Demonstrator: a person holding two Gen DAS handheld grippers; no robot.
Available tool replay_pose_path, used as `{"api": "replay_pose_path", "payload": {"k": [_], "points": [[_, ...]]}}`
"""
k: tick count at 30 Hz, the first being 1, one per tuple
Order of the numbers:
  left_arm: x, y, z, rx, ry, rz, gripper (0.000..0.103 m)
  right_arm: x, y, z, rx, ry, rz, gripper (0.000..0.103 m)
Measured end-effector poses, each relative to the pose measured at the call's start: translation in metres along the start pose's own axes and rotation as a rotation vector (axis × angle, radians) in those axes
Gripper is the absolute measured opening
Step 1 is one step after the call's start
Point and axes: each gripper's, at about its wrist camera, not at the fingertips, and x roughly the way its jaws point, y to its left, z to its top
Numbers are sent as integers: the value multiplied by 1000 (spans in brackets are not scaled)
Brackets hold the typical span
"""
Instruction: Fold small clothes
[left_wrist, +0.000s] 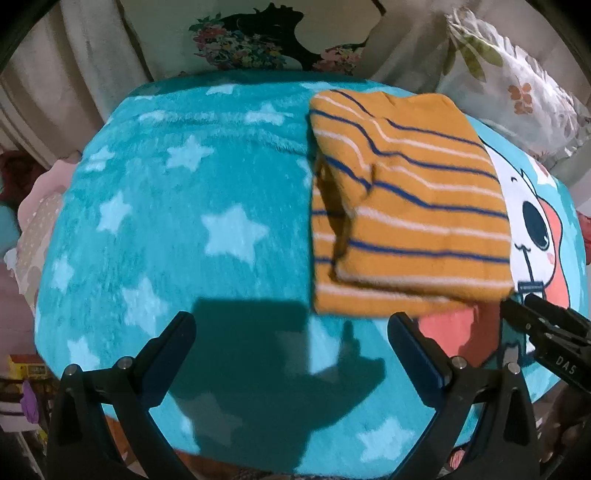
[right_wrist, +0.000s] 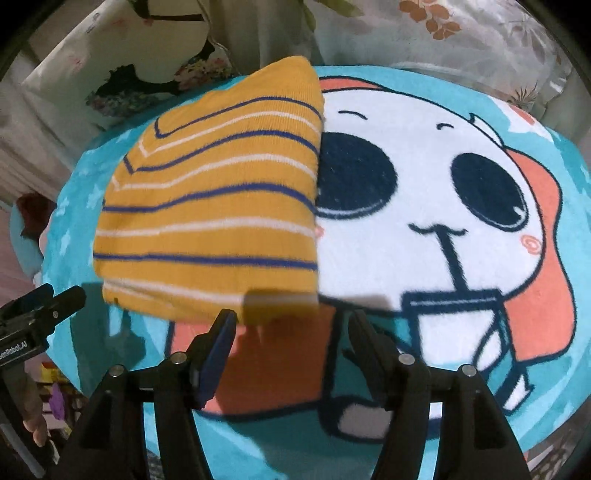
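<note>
The folded garment (left_wrist: 406, 206), mustard-orange with blue and white stripes, is lying flat on a turquoise star-print blanket (left_wrist: 177, 206). It is sitting as a compact rectangle with several layers stacked. In the left wrist view its long axis is running away from the camera, toward the pillows, and its stripes are crossing that axis. Layered folded edges are showing along its left side there. Its right edge is overlapping the white cartoon face (right_wrist: 424, 184) printed on the blanket, covering part of one dark eye.

The left gripper (left_wrist: 291, 332) is pointing steeply down at bare blanket to the left of the garment's near corner. Its jaws are standing wide apart with nothing between them, and its right finger is sitting just below the garment's near edge; contact cannot be judged. Its shadow is falling on the blanket between the fingers.

The right gripper (right_wrist: 290, 325) is also pointing steeply down, at the garment's near right corner. Its jaws are spread wide and gripping nothing; the near edge of the cloth is blurred just above the fingertips. In the left wrist view this gripper is entering from the right, its tips close to the garment's near right corner.

Floral pillows (left_wrist: 509, 85) are lying beyond the blanket's far edge.
</note>
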Motion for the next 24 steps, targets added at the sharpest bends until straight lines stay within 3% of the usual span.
{"api": "replay_pose_path", "payload": {"k": [12, 24], "points": [[-24, -34, -64, -30, 10, -10, 103, -36, -29, -55, -44, -21, -36, 68], [-42, -52, -107, -45, 9, -17, 103, -60, -35, -95, -82, -57, -54, 68]]}}
